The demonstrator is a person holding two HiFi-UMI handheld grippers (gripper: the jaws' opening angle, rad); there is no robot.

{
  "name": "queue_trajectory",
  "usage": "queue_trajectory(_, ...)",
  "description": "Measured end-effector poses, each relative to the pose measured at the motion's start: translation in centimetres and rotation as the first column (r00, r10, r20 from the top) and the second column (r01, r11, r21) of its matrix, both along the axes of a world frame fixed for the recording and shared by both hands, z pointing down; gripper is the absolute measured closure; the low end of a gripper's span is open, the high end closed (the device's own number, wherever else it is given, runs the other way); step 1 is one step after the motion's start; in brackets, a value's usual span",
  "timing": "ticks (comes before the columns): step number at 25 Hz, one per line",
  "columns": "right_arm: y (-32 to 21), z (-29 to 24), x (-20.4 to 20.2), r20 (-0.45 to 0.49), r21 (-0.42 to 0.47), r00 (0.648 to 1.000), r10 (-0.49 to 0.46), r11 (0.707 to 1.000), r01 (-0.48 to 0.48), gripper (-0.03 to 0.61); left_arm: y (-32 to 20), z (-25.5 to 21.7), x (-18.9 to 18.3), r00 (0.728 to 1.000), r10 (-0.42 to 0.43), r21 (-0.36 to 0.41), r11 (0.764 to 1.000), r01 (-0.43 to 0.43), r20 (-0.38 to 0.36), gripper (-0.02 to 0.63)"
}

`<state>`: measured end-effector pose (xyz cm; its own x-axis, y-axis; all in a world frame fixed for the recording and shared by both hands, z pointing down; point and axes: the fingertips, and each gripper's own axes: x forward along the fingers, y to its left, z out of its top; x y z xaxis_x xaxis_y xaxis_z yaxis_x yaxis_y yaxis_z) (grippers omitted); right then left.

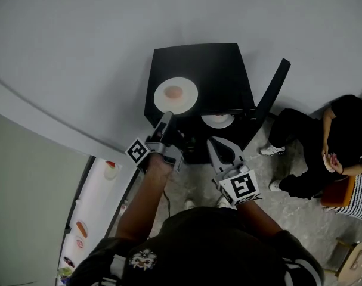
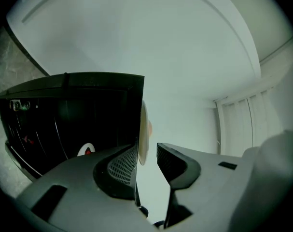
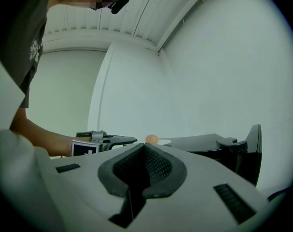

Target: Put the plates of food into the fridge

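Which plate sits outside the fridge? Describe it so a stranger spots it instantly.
Find the small black fridge against the pale wall. On its top lies a round white plate holding one pinkish lump of food; the other white plate sits lower, inside the fridge.

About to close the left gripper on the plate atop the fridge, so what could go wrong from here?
The left gripper is open, with only the plate rim between its jaws. A thin grip may let it tilt, and the round food could roll off. The plate sits near the front edge of the fridge, so a nudge might drop it. A second plate is already inside and may get bumped.
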<state>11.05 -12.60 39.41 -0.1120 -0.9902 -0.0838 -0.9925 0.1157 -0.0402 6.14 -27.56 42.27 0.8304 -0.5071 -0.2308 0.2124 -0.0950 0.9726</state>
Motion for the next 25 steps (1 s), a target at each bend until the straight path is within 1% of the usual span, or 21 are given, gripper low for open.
queue_trajectory(6, 0.1, 0.0, -0.1, 0.008, -0.032, 1.000, 0.001, 0.999, -0.001, 0.554, -0.2, -0.1, 0.2, 1.000, 0.004, -0.021, 1.000, -0.004, -0.001, 0.478)
queue_trajectory(10, 0.1, -0.5, -0.2, -0.013, -0.006, 1.000, -0.013, 1.000, 0.013, 0.554, -0.3, 0.0, 0.2, 1.000, -0.007, -0.037, 0.999, 0.007, 0.002, 0.487)
queue_trajectory(17, 0.3, -1.3, -0.4, -0.031, 0.008, 0.999, -0.021, 1.000, 0.021, 0.554, -0.3, 0.0, 0.3, 1.000, -0.009, -0.066, 0.998, 0.010, 0.013, 0.489)
queue_trajectory(20, 0.4, -1.4, -0.6, -0.034, 0.008, 0.999, -0.027, 1.000, 0.027, 0.554, -0.3, -0.2, 0.3, 1.000, -0.009, -0.065, 0.998, 0.010, 0.013, 0.489)
queue_trajectory(23, 0.5, -1.6, -0.6, -0.029, 0.028, 0.999, -0.025, 0.999, 0.025, 0.554, -0.2, -0.5, 0.5, 1.000, -0.007, -0.064, 0.998, 0.007, 0.005, 0.489)
queue_trajectory(25, 0.6, -1.5, -0.6, -0.028, 0.021, 0.999, -0.024, 0.999, 0.025, 0.554, -0.2, -0.7, 0.6, 1.000, -0.009, -0.064, 0.998, 0.009, 0.001, 0.489)
